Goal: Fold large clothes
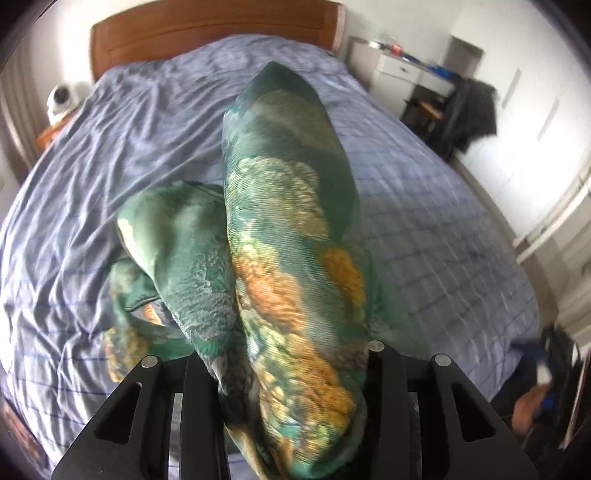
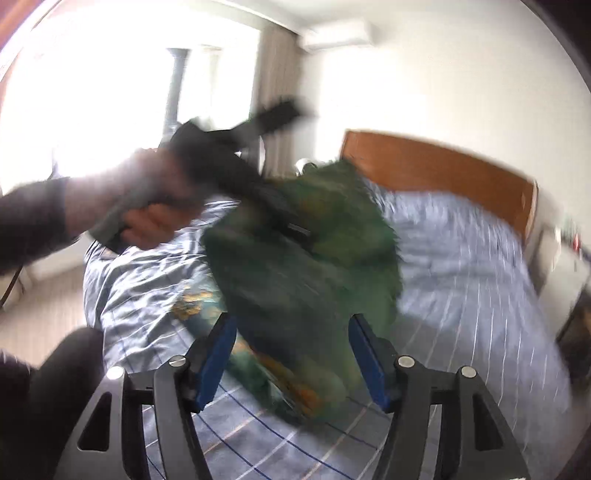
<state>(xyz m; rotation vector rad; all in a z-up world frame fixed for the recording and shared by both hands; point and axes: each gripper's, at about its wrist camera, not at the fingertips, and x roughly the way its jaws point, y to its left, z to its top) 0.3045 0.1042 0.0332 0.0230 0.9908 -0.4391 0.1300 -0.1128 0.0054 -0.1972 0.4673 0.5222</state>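
Note:
A large green garment with orange and cream floral print hangs from my left gripper, which is shut on it and holds it above the bed; its fingertips are buried in the cloth. The lower part of the garment trails onto the blue checked bed cover. In the right wrist view the same garment hangs blurred, with the left gripper and the hand holding it above. My right gripper is open, its blue pads either side of the hanging cloth, not closed on it.
A wooden headboard is at the far end of the bed. A white desk and a dark jacket on a chair stand to the right. A bright window and curtain are to the left. A person's dark-clad leg is at the bed's near edge.

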